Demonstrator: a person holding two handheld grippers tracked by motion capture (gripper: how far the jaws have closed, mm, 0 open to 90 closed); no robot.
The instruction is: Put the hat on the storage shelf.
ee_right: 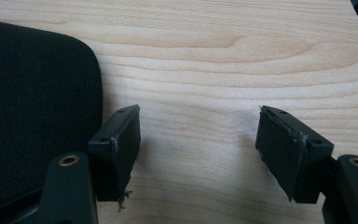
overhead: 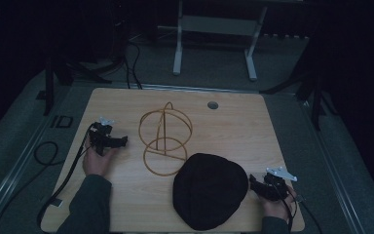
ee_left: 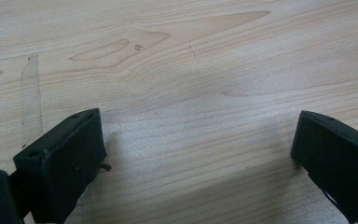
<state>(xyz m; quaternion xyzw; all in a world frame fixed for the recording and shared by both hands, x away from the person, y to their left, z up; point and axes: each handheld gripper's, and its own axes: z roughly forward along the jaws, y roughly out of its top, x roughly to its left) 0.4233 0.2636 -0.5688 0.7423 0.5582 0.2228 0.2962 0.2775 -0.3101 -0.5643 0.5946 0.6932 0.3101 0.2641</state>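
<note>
A black flat cap lies on the wooden table near its front edge, right of centre. Behind it, at the table's middle, stands a thin golden wire stand with a round base ring. My right gripper rests at the cap's right edge, open, with bare wood between its jaws; in the right gripper view the cap lies just left of the left jaw. My left gripper is held at the table's left, open over bare wood, a short way left of the stand.
A round cable hole sits near the table's far edge. Black cables trail off the left side and by the right hand. A white desk frame stands on the floor beyond the table. A strip of clear tape marks the wood.
</note>
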